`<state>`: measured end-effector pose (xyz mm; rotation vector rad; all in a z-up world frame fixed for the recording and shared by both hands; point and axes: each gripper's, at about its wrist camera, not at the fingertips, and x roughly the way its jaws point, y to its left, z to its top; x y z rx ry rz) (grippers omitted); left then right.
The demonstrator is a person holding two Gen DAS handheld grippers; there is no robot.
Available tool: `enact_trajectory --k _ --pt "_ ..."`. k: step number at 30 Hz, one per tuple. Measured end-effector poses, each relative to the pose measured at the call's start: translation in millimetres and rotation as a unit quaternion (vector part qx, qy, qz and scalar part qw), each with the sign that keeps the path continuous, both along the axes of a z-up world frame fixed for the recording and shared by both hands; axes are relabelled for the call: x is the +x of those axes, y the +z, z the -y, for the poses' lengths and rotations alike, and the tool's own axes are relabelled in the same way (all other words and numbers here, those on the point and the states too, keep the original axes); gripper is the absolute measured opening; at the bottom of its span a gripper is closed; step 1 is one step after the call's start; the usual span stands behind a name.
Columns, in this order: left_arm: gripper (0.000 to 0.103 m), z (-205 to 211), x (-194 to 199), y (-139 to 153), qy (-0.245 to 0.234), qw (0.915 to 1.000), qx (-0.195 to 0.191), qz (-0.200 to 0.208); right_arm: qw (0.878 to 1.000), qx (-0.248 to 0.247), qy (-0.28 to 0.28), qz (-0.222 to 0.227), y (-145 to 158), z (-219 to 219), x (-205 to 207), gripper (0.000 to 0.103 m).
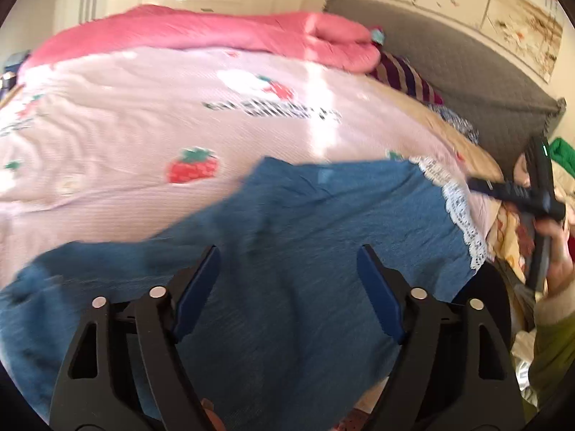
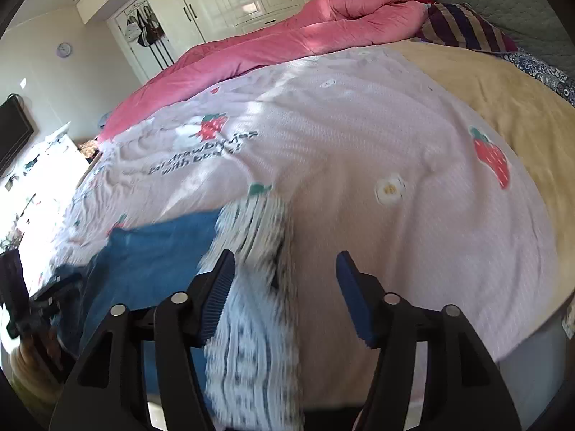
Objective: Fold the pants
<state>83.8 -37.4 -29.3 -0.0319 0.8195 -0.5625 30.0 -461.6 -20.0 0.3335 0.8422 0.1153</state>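
Blue pants with a white lace hem lie spread on the pink strawberry bedspread. My left gripper hovers over the middle of the blue cloth, open, with nothing pinched. At the right edge of the left wrist view a hand holds my right gripper just past the lace hem. In the right wrist view my right gripper is open. The blurred lace hem runs beside its left finger without being pressed. The blue pants lie to its left.
A rolled pink quilt lies along the far side of the bed. A striped pillow and a grey headboard are at the right. A tan sheet borders the bedspread. Wardrobes stand behind.
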Motion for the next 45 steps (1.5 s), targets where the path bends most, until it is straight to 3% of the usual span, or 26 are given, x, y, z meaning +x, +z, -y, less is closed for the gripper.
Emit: enact_trajectory --k 6,12,16,25,27,32,33,35,36,37,38,39,45 --pt "0.083 -55.7 -40.3 14.0 0.058 0.9983 0.006 0.008 0.999 0.009 0.038 -0.031 -16.9 -14.4 -48.6 0.061" --pt "0.088 -100.7 -74.3 13.7 0.120 0.9922 0.031 0.005 0.998 0.015 0.047 -0.045 -24.0 -26.2 -54.5 0.061" --pt "0.090 -119.8 -83.3 11.3 0.136 0.9903 0.028 -0.004 0.997 0.014 0.050 -0.051 -25.4 -29.2 -51.5 0.061" --pt "0.091 -132.2 -78.4 -7.4 0.176 0.9832 0.044 -0.022 0.996 0.009 0.057 -0.065 -30.9 -30.8 -49.5 0.061" --pt "0.092 -137.0 -73.7 -8.8 0.189 0.9812 0.033 -0.023 0.996 0.009 0.062 -0.064 -29.7 -31.1 -48.3 0.061" --pt "0.092 -154.9 -48.1 -21.1 0.226 0.9719 -0.005 -0.068 0.995 0.002 0.072 -0.069 -27.4 -35.2 -40.8 0.061" --pt "0.089 -158.3 -42.3 -26.1 0.233 0.9686 -0.016 -0.085 0.994 -0.001 0.077 -0.072 -27.7 -37.2 -39.8 0.061" --pt "0.052 -161.3 -36.0 -33.7 0.239 0.9640 -0.037 -0.110 0.993 -0.005 0.085 -0.081 -30.2 -39.6 -37.7 0.060" --pt "0.048 -162.1 -34.1 -36.6 0.246 0.9616 -0.036 -0.115 0.992 -0.010 0.088 -0.087 -32.4 -40.7 -36.9 0.055" --pt "0.046 -161.5 -33.3 -37.5 0.247 0.9617 -0.034 -0.114 0.992 -0.018 0.089 -0.089 -33.4 -41.8 -36.6 0.040" --pt "0.043 -160.4 -32.9 -36.9 0.246 0.9624 -0.027 -0.112 0.991 -0.039 0.088 -0.091 -34.3 -43.3 -36.6 0.034" --pt "0.040 -160.1 -32.8 -35.2 0.245 0.9627 -0.025 -0.111 0.991 -0.046 0.091 -0.091 -34.5 -43.7 -36.6 0.017" --pt "0.036 -161.0 -25.5 -19.6 0.238 0.9679 -0.011 -0.081 0.984 -0.099 0.120 -0.090 -27.6 -45.6 -41.0 0.011"
